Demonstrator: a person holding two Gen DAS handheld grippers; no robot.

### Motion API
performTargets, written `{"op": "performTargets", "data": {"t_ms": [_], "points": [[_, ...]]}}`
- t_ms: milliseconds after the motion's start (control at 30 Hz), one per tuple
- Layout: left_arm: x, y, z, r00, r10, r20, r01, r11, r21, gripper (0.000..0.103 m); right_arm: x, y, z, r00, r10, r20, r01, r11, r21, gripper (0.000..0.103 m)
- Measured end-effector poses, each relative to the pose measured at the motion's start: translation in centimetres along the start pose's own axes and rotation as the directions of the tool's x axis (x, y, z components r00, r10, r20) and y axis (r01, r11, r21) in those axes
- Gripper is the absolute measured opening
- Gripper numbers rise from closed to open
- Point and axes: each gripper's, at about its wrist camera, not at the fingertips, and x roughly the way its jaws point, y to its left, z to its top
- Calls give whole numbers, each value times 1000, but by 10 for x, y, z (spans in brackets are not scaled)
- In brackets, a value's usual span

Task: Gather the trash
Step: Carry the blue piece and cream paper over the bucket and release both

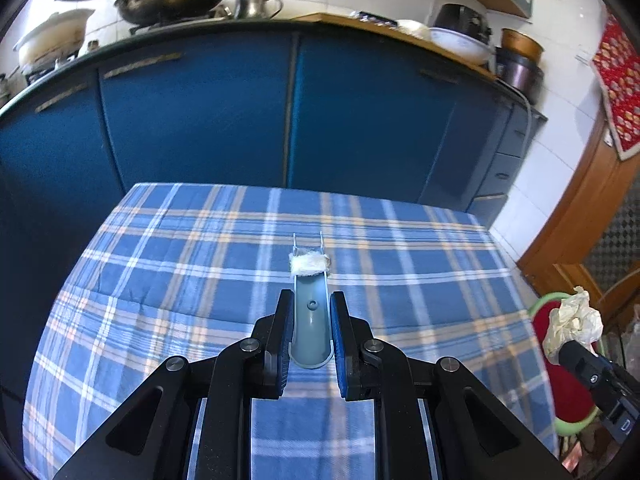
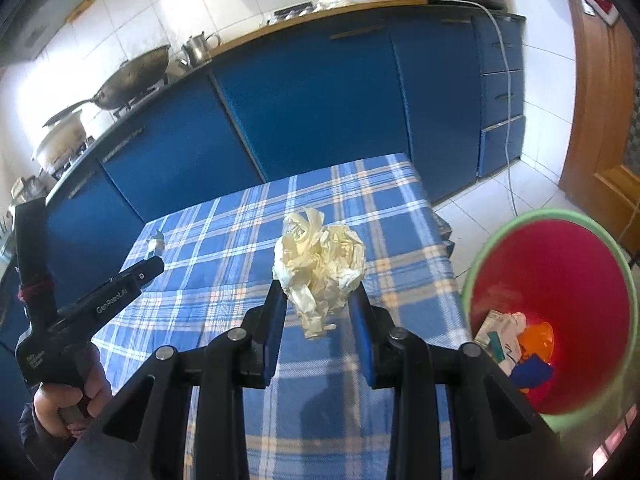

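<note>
My left gripper (image 1: 310,302) is shut on a grey-blue plastic handle (image 1: 311,320) that ends in a white fluffy head (image 1: 310,264), held above the blue plaid tablecloth (image 1: 180,280). A crumpled cream paper ball (image 2: 320,264) sits clamped in my right gripper (image 2: 318,292), above the table's right part. The same paper ball (image 1: 572,322) shows at the right edge of the left wrist view, over the red bin (image 1: 560,380). In the right wrist view the left gripper (image 2: 154,266) appears at the left, in a person's hand (image 2: 72,400).
The red bin with a green rim (image 2: 556,320) stands off the table's right side, with a carton, an orange piece and a blue piece inside. Blue kitchen cabinets (image 1: 240,112) run behind the table, with a wok (image 1: 176,0), pots and bowls on the counter. A wooden door (image 2: 600,128) is at right.
</note>
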Motion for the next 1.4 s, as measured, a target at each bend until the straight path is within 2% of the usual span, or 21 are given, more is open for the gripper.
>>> {"op": "performTargets", "data": {"t_ms": [333, 633, 1000, 1200, 1400], "points": [[-36, -55, -7, 996, -87, 17, 85, 992, 90, 18, -47, -40, -11, 998, -32, 55, 28, 997, 71, 35], [-51, -112, -18, 986, -167, -1, 164, 969, 187, 18, -76, -80, -20, 993, -81, 83, 70, 989, 131, 35], [-39, -175, -36, 974, -214, -73, 226, 934, 278, 18, -84, -138, -34, 989, -132, 63, 116, 970, 216, 35], [-23, -205, -47, 964, -234, -126, 263, 913, 311, 18, -76, -163, -38, 988, -149, 42, 134, 959, 249, 35], [-9, -234, -58, 949, -261, -178, 310, 881, 357, 18, -69, -185, -44, 986, -163, 29, 147, 945, 293, 36]]}}
